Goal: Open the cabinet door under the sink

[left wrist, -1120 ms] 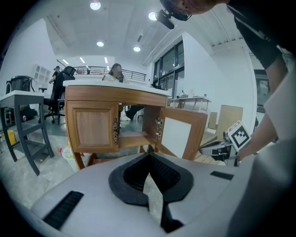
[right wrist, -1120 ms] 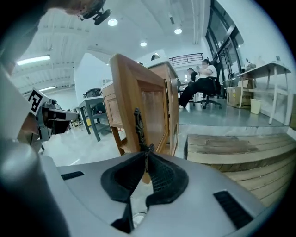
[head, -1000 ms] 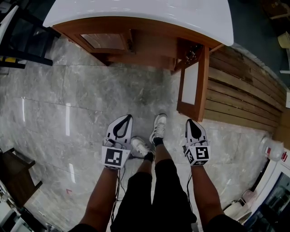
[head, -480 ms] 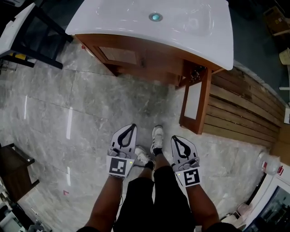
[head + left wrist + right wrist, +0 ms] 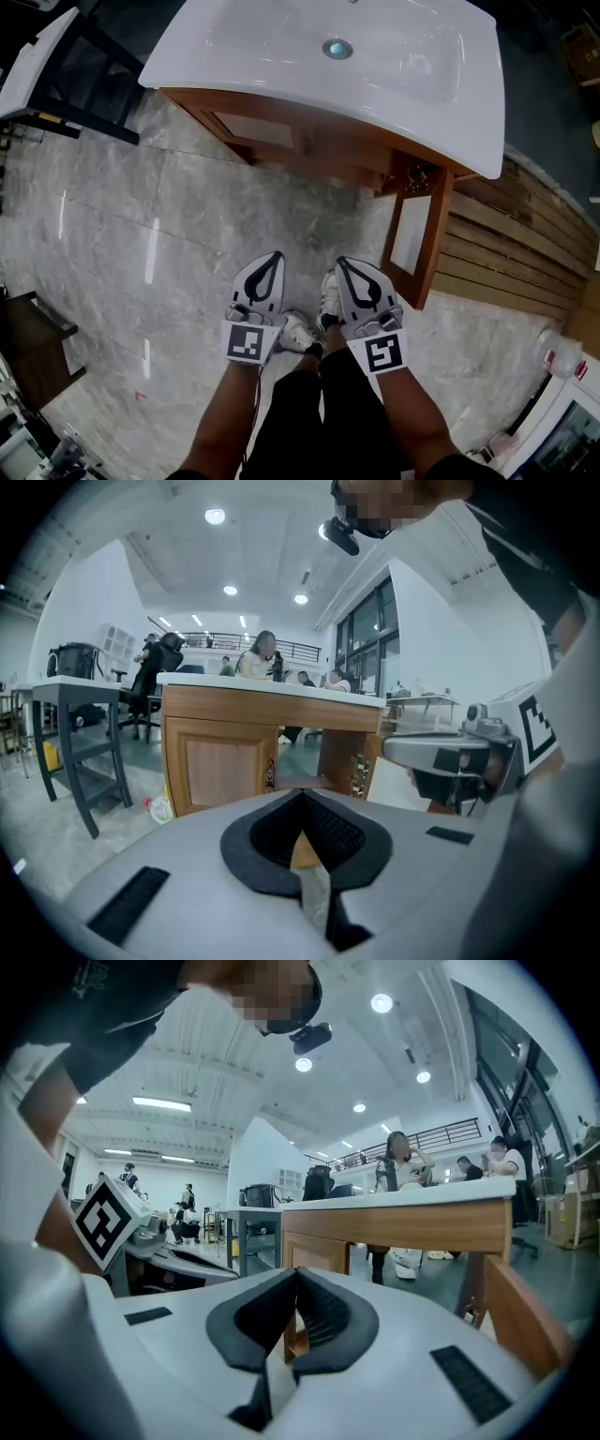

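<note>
Grey marble floor [image 5: 187, 216]: the cabinet door [image 5: 420, 239] under the sink [image 5: 281, 47] stands open, right of centre. Your right gripper [image 5: 339, 262] has drawn back beside the left gripper [image 5: 277, 256], both pressed together and empty. The job looks done.

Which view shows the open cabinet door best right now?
Head view: the whole door shows, swung out from the cabinet. Left gripper view catches only a strip of its pale panel; right gripper view only its wooden frame.
</note>
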The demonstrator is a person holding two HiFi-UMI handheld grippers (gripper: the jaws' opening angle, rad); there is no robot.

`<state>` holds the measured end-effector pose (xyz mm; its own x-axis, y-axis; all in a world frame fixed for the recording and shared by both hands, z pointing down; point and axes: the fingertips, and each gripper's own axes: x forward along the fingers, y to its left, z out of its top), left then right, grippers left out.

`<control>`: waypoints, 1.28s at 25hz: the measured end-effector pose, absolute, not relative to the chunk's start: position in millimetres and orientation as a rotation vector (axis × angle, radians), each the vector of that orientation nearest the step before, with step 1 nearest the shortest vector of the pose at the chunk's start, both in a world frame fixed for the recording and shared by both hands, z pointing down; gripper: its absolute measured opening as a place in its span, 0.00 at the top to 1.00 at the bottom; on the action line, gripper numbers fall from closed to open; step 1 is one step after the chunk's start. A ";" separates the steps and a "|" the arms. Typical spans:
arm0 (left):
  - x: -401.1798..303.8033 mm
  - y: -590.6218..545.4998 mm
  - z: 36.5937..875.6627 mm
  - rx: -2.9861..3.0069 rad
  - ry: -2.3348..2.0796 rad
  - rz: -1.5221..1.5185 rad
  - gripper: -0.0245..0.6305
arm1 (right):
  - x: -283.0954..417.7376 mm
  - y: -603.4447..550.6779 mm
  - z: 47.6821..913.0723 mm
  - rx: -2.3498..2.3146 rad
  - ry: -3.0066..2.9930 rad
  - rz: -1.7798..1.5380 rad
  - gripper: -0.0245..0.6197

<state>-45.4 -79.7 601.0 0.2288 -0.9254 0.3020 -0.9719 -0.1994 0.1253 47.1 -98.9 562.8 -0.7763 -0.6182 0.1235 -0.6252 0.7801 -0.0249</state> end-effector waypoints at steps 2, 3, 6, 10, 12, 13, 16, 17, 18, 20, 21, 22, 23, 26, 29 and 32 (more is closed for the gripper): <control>-46.8 -93.6 601.9 2.219 -1.777 0.219 0.93 | 36.6 -112.0 568.7 0.983 -2.882 0.112 0.92; -47.3 -100.5 602.0 2.220 -1.780 0.213 0.93 | 32.0 -118.6 571.7 0.978 -2.888 0.115 0.92; -51.6 -119.0 603.7 2.202 -1.791 0.201 0.93 | 20.9 -140.5 580.6 0.987 -2.896 0.136 0.92; -61.2 -141.1 607.6 2.180 -1.827 0.206 0.93 | 10.3 -173.8 592.4 1.017 -2.892 0.192 0.92; -64.4 -147.8 608.5 2.168 -1.846 0.215 0.93 | 3.5 -185.8 597.3 1.003 -2.897 0.211 0.92; -66.3 -150.1 608.6 2.160 -1.856 0.216 0.93 | -0.2 -190.6 600.0 0.994 -2.897 0.222 0.92; -71.2 -156.4 610.2 2.143 -1.876 0.218 0.93 | -9.6 -205.7 607.8 0.995 -2.884 0.232 0.92; -72.0 -158.6 611.4 2.142 -1.878 0.218 0.93 | -12.5 -211.3 610.9 1.002 -2.876 0.234 0.92; -72.2 -160.2 612.8 2.141 -1.878 0.216 0.93 | -15.4 -216.4 614.4 1.007 -2.869 0.250 0.92; -71.3 -160.6 617.9 2.130 -1.873 0.223 0.93 | -20.8 -224.8 623.0 0.993 -2.860 0.298 0.76; -71.5 -161.1 621.3 2.122 -1.867 0.234 0.93 | -23.3 -229.3 627.7 0.977 -2.854 0.309 0.74; -72.5 -162.5 624.2 2.115 -1.862 0.246 0.93 | -25.8 -234.9 632.2 0.963 -2.848 0.305 0.74; -74.3 -164.4 625.3 2.110 -1.859 0.252 0.93 | -28.4 -241.2 636.2 0.954 -2.843 0.293 0.72; -81.1 -164.1 620.1 2.118 -1.852 0.244 0.93 | -36.7 -254.7 648.3 0.921 -2.827 0.266 0.67; -91.6 -162.5 618.7 2.115 -1.842 0.238 0.93 | -50.7 -261.4 655.8 0.862 -2.826 0.277 0.57; -102.4 -170.5 621.1 2.103 -1.842 0.212 0.93 | -59.2 -269.4 662.1 0.835 -2.826 0.276 0.53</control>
